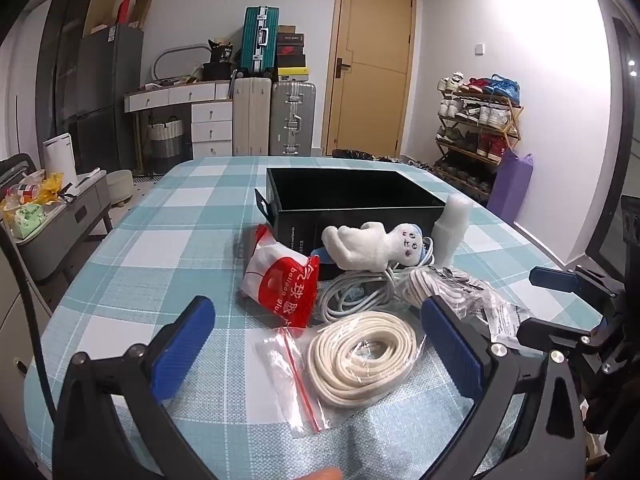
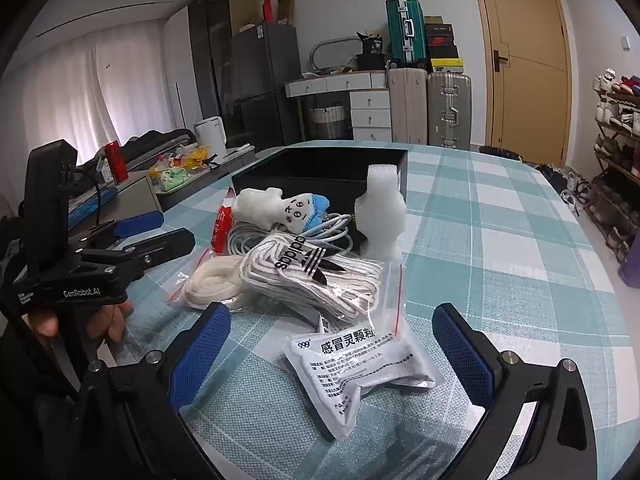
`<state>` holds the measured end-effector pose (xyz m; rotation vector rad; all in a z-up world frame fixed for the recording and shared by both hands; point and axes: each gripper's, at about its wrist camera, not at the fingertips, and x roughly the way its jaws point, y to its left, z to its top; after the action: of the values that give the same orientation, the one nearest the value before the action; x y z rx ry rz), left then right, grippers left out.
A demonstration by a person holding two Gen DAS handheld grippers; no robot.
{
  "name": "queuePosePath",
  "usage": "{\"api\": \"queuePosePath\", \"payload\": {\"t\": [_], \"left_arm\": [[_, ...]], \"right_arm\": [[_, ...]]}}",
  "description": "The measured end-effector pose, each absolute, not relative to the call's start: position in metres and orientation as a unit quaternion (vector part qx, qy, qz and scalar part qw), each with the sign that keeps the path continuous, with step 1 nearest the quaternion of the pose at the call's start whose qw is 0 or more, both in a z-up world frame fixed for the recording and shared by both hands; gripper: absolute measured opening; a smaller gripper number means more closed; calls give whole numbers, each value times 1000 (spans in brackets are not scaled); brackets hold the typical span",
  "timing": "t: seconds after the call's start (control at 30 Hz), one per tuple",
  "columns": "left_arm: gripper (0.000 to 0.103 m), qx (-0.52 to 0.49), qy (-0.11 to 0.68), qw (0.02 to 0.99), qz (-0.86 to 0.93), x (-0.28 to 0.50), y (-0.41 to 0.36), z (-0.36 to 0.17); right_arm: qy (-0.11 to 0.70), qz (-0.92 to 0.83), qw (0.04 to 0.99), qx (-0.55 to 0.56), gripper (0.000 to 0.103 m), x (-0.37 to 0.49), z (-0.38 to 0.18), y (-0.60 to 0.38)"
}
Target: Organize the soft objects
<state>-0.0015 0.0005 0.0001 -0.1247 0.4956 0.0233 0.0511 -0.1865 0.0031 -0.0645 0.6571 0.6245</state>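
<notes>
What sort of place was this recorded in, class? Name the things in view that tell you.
Most likely a room in someone's home: a shoe rack full of shoes beside the wooden door, stacked suitcases against the wall, and a table with a checked tablecloth.

Left wrist view sat low over the checked table (image 1: 132,248), angled down, close on the bagged cream cord (image 1: 362,354). Right wrist view sat just to its right, angled down at the white sachet (image 2: 360,368). Both shared the black box (image 1: 352,196), plush toy (image 1: 372,246) and far door (image 1: 374,64).
</notes>
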Motion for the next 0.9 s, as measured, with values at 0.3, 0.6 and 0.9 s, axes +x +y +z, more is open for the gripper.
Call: {"api": "queuePosePath", "payload": {"t": [0.3, 0.6, 0.9], "left_arm": [[103, -53, 252, 966, 13, -2, 3, 1], [103, -47, 253, 966, 12, -1, -4, 0], [103, -43, 255, 966, 12, -1, -4, 0]], "right_arm": [[330, 303, 894, -24, 103, 54, 3, -187], [332, 300, 894, -26, 103, 56, -2, -187], [335, 300, 893, -27, 103, 57, -4, -188]]}}
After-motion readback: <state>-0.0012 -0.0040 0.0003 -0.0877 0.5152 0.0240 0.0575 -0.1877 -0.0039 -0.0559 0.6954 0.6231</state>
